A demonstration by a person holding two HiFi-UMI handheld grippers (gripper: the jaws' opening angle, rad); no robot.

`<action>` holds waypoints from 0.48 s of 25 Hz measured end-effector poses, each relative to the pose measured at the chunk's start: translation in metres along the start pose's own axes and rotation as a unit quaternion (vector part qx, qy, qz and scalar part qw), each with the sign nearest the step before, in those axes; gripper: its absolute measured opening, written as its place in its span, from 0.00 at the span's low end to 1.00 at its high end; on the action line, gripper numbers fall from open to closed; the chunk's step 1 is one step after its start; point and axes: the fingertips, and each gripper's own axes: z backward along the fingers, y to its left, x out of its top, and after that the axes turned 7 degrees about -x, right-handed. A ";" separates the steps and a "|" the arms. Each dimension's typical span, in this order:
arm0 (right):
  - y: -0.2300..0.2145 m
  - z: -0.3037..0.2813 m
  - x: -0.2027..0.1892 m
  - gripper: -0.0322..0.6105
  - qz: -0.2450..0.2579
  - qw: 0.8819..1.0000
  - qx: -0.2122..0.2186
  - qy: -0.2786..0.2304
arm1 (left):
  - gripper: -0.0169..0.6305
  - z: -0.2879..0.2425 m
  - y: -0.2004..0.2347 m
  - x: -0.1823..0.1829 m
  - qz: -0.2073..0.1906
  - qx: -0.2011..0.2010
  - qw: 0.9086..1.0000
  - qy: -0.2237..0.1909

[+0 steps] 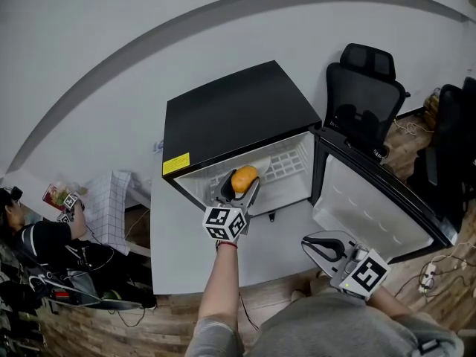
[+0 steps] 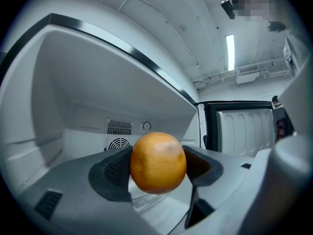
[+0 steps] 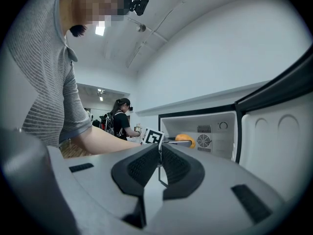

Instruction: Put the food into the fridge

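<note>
step: loading is judged under way – a round orange fruit (image 1: 244, 177) is clamped in the wide-set jaws of the left gripper (image 1: 240, 187), just inside the front edge of the small black white-lined fridge (image 1: 238, 114), door open | next: a shelf spot must be reached, then the grip released | right gripper (image 1: 321, 245): jaws closed together, nothing held | yellow label (image 1: 175, 163) at the fridge top's front-left corner, print unreadable

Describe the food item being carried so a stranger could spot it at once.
Find the black mini fridge with its door swung open, white inside. At its open front, the left gripper holds a round orange fruit between its dark jaws. It is the only orange-coloured thing against the white interior.
</note>
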 end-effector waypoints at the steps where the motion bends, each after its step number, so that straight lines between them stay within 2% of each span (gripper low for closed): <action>1: 0.000 0.000 -0.001 0.07 0.000 1.000 -0.001 -0.002 | 0.53 -0.002 0.002 -0.001 -0.001 0.001 1.000 0.003; 5: 0.001 0.001 -0.003 0.07 0.004 1.000 0.010 0.001 | 0.53 -0.012 0.012 -0.005 -0.011 0.001 1.000 0.022; 12: -0.005 0.003 -0.004 0.07 -0.006 1.000 -0.003 -0.001 | 0.53 -0.031 0.031 -0.015 -0.033 0.011 0.997 0.063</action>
